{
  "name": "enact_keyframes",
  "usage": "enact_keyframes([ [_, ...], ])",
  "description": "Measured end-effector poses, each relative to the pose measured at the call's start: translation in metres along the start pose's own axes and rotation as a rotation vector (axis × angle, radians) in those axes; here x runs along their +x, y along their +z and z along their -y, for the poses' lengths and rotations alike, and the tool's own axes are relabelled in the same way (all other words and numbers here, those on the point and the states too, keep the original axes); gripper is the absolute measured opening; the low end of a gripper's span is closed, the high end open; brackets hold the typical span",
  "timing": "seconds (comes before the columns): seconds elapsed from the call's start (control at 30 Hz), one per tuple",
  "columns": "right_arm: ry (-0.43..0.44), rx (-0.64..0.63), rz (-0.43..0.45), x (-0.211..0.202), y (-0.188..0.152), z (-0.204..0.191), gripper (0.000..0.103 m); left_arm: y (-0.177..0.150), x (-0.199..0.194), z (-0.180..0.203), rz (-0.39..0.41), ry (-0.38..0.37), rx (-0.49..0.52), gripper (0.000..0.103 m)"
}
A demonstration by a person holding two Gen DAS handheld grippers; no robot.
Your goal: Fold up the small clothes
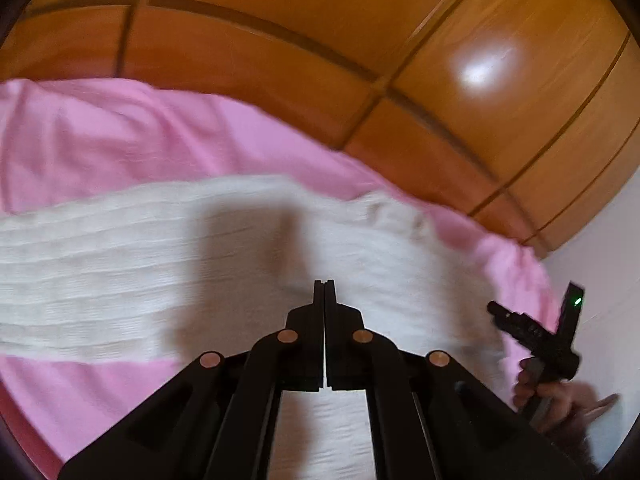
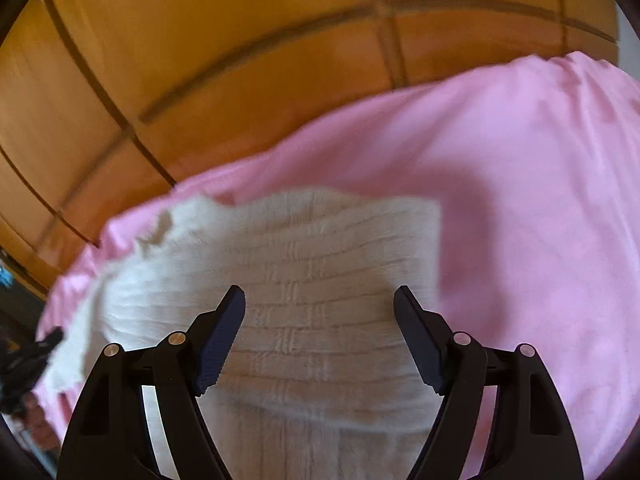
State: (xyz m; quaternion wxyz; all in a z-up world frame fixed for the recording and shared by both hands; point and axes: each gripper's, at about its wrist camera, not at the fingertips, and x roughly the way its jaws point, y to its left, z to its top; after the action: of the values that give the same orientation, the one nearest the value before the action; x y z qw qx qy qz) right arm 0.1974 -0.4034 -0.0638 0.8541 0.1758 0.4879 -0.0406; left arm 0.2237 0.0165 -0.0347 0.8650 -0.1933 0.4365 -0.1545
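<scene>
A cream ribbed knit garment (image 1: 120,264) lies spread flat on a pink sheet (image 1: 120,132). My left gripper (image 1: 324,284) hangs over the garment's right part with its jaws pressed together, and I see no cloth between the tips. In the right wrist view the same knit garment (image 2: 320,240) fills the middle, with one ragged corner at the left. My right gripper (image 2: 320,292) stands open just above it, and nothing lies between its fingers (image 2: 224,332). A person's hand (image 1: 560,396) holds that gripper at the garment's right end.
Orange wooden panels (image 1: 280,20) with dark grooves rise behind the sheet (image 2: 520,200), also seen as panels (image 2: 200,60) in the right wrist view. A white wall (image 1: 600,272) stands at the far right. Dark blurred things (image 2: 20,364) sit at the left edge.
</scene>
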Motion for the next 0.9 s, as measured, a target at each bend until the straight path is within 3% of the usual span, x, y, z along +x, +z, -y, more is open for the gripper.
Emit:
enact_keyframes([
  [0.1,-0.074,-0.068,0.023,0.009,-0.015,-0.011,0.076,0.000,0.013,-0.020,-0.048,-0.015,-0.049,0.004],
  [0.13,-0.079,-0.079,0.028,0.008,-0.017,-0.013,0.076,0.001,0.015,-0.023,-0.048,-0.036,-0.069,0.030],
  [0.17,-0.071,-0.078,0.027,0.008,-0.018,-0.011,0.078,0.005,0.017,-0.026,-0.045,-0.066,-0.102,0.062],
  [0.2,-0.065,-0.073,0.024,0.008,-0.017,-0.009,0.078,0.009,0.018,-0.028,-0.025,-0.103,-0.145,0.064],
  [0.33,-0.051,-0.052,0.024,0.006,-0.016,-0.002,0.078,0.024,0.044,-0.022,-0.050,-0.129,-0.176,0.060],
  [0.37,-0.050,-0.053,0.023,0.004,-0.016,-0.002,0.078,0.026,0.053,-0.020,-0.065,-0.116,-0.180,0.053],
  [0.47,-0.043,-0.041,0.027,-0.002,-0.013,-0.003,0.078,0.030,0.079,-0.010,-0.112,-0.062,-0.138,0.008],
  [0.67,0.010,-0.047,0.087,-0.032,-0.013,-0.007,0.078,0.024,0.040,-0.004,-0.025,-0.089,-0.131,0.006],
  [0.83,-0.014,-0.084,0.041,-0.009,-0.017,-0.016,0.078,0.012,0.036,-0.016,-0.031,0.042,-0.094,0.006],
  [0.9,-0.051,-0.123,0.017,0.009,-0.027,-0.021,0.082,0.007,0.054,-0.021,-0.070,0.118,-0.082,0.016],
])
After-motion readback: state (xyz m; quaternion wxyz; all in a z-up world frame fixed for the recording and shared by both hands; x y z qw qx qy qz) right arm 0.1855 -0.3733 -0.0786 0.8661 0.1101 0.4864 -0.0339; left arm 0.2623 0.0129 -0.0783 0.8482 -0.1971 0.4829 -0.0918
